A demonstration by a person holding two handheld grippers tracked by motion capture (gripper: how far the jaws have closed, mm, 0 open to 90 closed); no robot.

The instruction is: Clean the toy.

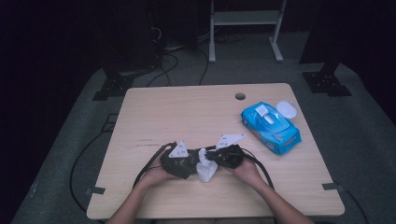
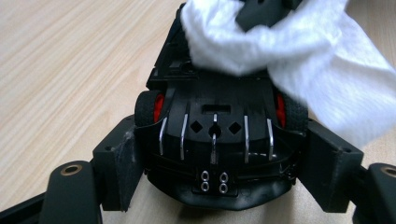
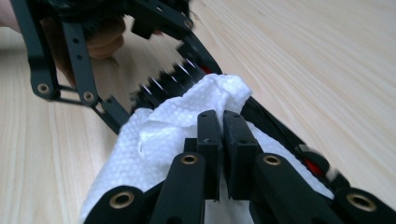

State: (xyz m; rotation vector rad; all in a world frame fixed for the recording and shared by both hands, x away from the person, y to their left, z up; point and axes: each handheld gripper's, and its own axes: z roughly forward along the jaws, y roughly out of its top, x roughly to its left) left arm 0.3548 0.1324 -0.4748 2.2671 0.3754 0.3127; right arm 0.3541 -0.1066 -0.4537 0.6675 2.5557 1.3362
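Left gripper view, lower centre: black toy car (image 2: 215,154) clamped tail-first in left gripper (image 2: 219,163), white wipe (image 2: 327,79) draped across upper right. Right gripper (image 3: 223,140) pinched shut on wipe (image 3: 159,135), frame centre. High view: both low centre on table (image 1: 187,107), blue wipe pack (image 1: 271,127) right. Risk: hard rubbing could twist car loose. Pack lettering unreadable.
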